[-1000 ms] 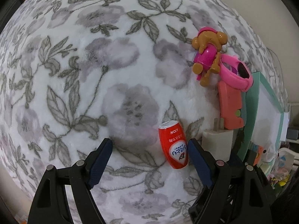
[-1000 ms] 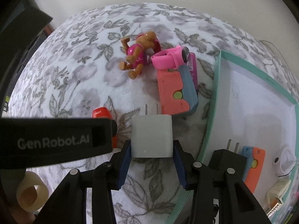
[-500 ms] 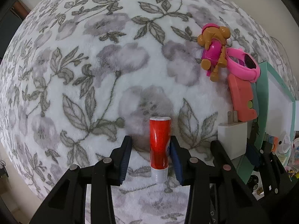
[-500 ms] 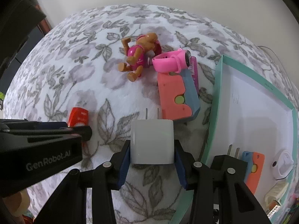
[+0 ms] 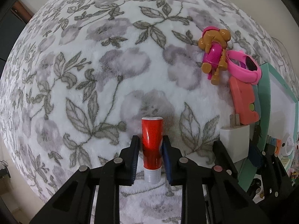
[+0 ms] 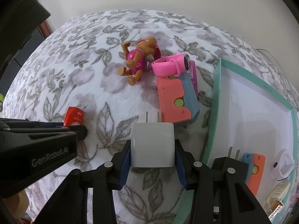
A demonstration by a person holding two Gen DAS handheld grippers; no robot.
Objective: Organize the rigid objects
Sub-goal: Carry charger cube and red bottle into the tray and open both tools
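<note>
My left gripper is shut on a red toothpaste tube, white cap toward me, held over the floral blanket. My right gripper is shut on a white plug charger, prongs pointing away; it also shows in the left wrist view. The red tube's end shows at the left of the right wrist view. The teal-rimmed white tray lies to the right.
A brown-and-pink toy dog, a pink watch and an orange-and-blue case lie on the blanket ahead. The tray holds another orange case, a black plug and a white round item. A wall stands behind.
My left gripper closed on the red tube, which turned end-on between the fingers, and lifted it. My right gripper, holding the charger, rose a little.
</note>
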